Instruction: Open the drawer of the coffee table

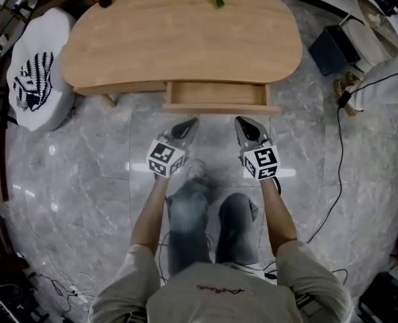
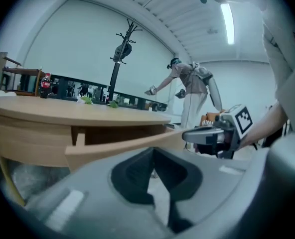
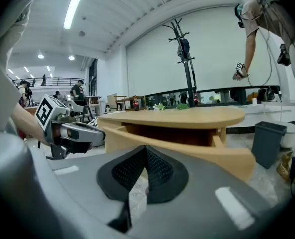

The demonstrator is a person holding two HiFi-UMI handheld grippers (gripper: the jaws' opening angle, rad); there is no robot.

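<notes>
The drawer [image 1: 216,94] stands pulled out from the near edge of the coffee table [image 1: 185,32]. Just near of its front panel, apart from it, the left gripper [image 1: 187,124] and right gripper [image 1: 243,122] hang side by side, each with jaws pressed together and nothing between them, above the grey marble floor [image 1: 85,167]

Coffee table [image 1: 185,39]: low, light wood, rounded kidney-shaped top, standing on grey marbled floor [image 1: 85,167]; one leg [image 1: 109,100] visible under the left end. Drawer [image 1: 216,94]: same light wood, set in the middle of the near side, open, pulled out partway, its wooden bottom showing from above. Drawer front [image 1: 220,109]: plain flat panel, wider than the drawer box, level, standing clear of the top's near edge
</notes>
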